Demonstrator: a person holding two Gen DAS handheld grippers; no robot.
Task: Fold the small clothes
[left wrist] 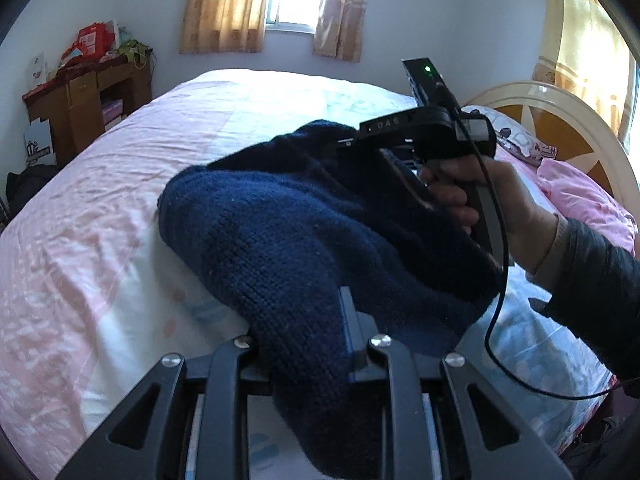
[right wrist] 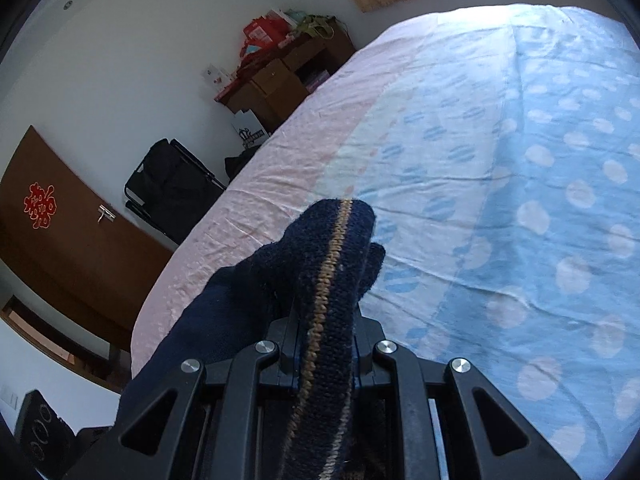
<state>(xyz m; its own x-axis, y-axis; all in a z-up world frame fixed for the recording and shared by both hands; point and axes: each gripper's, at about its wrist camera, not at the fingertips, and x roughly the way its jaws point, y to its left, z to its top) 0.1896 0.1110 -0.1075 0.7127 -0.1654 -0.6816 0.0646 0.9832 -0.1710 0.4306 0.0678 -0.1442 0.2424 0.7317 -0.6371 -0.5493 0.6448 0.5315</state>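
Two grippers share one navy sweater (left wrist: 320, 232), which hangs in a sagging span over the middle of the bed (left wrist: 100, 208), clear of the sheet in part. The left gripper (left wrist: 308, 360) is clamped on thick knit at the near end; the right gripper (right wrist: 326, 320) is clamped on a tan-striped band (right wrist: 332, 264), probably a hem or cuff. The sweater's long axis runs between them, so both hands are equally placed. Fingertips are buried in wool in both views, and the sweater's outline, sleeves and neck cannot be made out.
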